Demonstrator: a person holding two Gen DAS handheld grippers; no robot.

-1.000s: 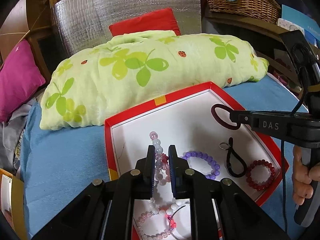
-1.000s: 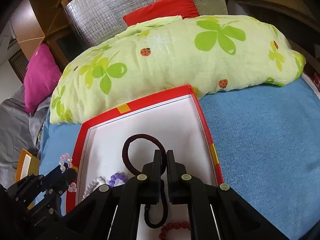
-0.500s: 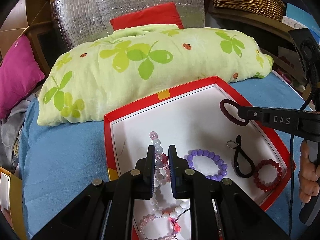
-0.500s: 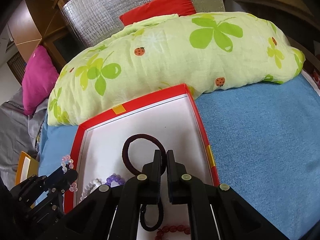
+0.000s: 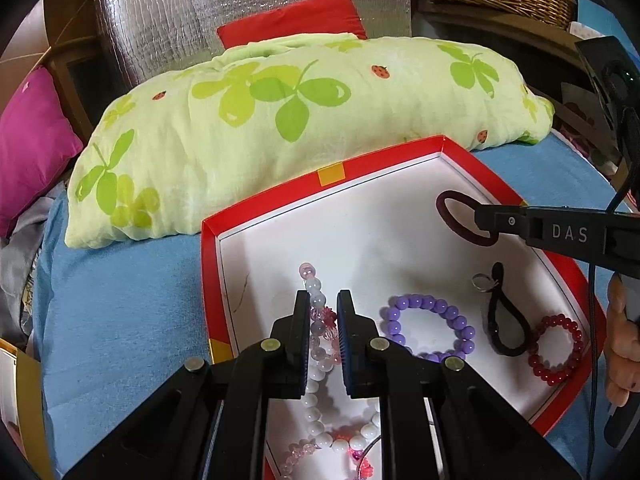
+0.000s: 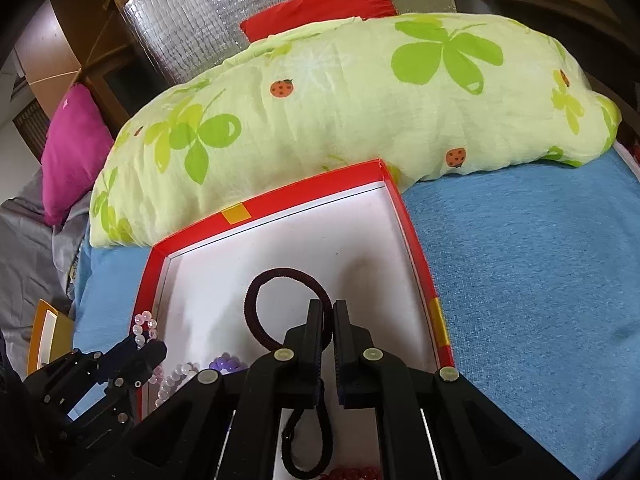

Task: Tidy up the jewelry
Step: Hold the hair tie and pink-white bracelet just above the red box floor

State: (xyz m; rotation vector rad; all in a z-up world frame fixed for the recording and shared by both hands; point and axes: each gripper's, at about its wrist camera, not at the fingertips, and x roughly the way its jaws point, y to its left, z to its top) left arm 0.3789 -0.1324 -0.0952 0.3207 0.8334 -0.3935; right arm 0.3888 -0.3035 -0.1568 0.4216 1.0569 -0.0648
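- Holding position over the shallow red cardboard box lid with white interior [image 5: 332, 176], which lies on a blue bedspread [image 5: 120, 300] in front of a green clover-print pillow [image 5: 280, 112].
- Left gripper [image 5: 323, 300]: jaws nearly closed on a strand of pale pink and white beads [image 5: 316, 300]; the strand's long axis runs along the fingers, its end poking out past the fingertips, the rest trailing down toward the near left part of the lid. Seen from the right wrist view, those beads hang at the lid's left wall.
- Right gripper [image 6: 327, 308]: jaws pinched on the near edge of a dark maroon elastic hair loop [image 6: 280, 276]; the loop extends ahead of the fingertips, over the far right part of the lid. Whether it touches the floor cannot be told.
- Loose in the lid: purple bead bracelet [image 5: 428, 328], centre; black cord loop with a small metal ring [image 5: 504, 320], just right of it; red bead bracelet [image 5: 556, 348], touching the cord's lower end.
- Judgement: the maroon loop already sits above bare white floor, so a release by the right gripper looks closest; the bead strand needs laying clear of the purple bracelet.
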